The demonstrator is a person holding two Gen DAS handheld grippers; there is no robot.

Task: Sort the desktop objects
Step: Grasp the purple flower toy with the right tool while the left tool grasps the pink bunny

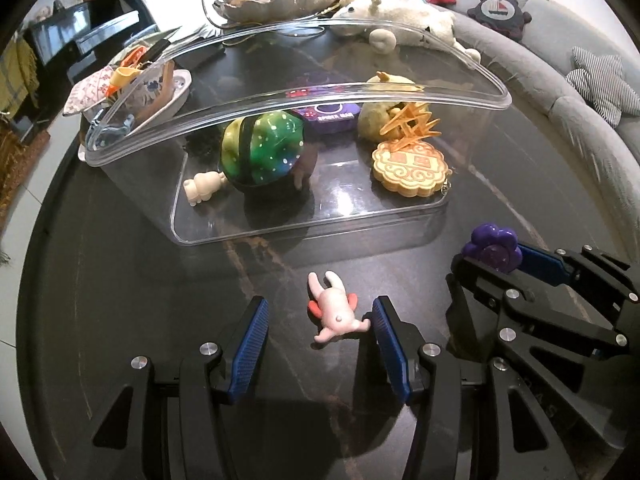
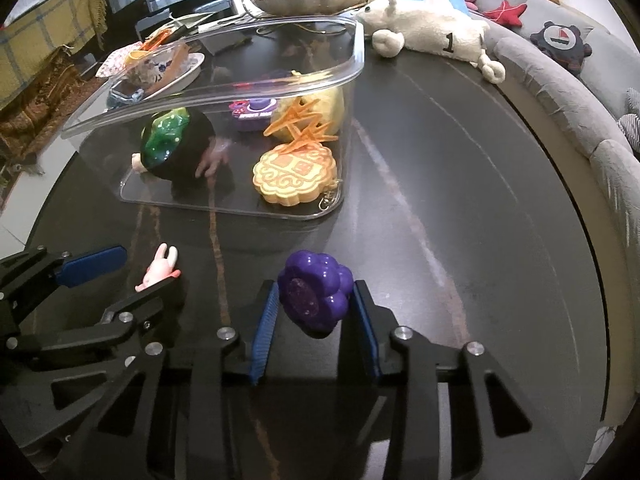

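A small pink bunny figure [image 1: 335, 312] lies on the dark table between the fingers of my left gripper [image 1: 318, 316]. That gripper is open: its right pad [image 1: 384, 326] is at the bunny's foot and its left pad stands clear. My right gripper [image 2: 316, 308] is shut on a purple flower-shaped toy [image 2: 314, 294], both blue pads against its sides. In the left wrist view the purple toy [image 1: 493, 249] and right gripper [image 1: 496, 266] sit at the right. A clear plastic bin [image 1: 400, 90] stands just beyond, holding a green-black ball [image 1: 260, 152], a mooncake-shaped piece [image 1: 410, 168] and other toys.
A white plush sheep [image 2: 436, 32] lies at the table's far right, by a grey sofa [image 2: 560, 92]. A dish of odds and ends [image 1: 160, 92] stands left of the bin and a shell-shaped bowl [image 1: 280, 0] behind it. The round table's edge [image 2: 592, 280] curves along the right.
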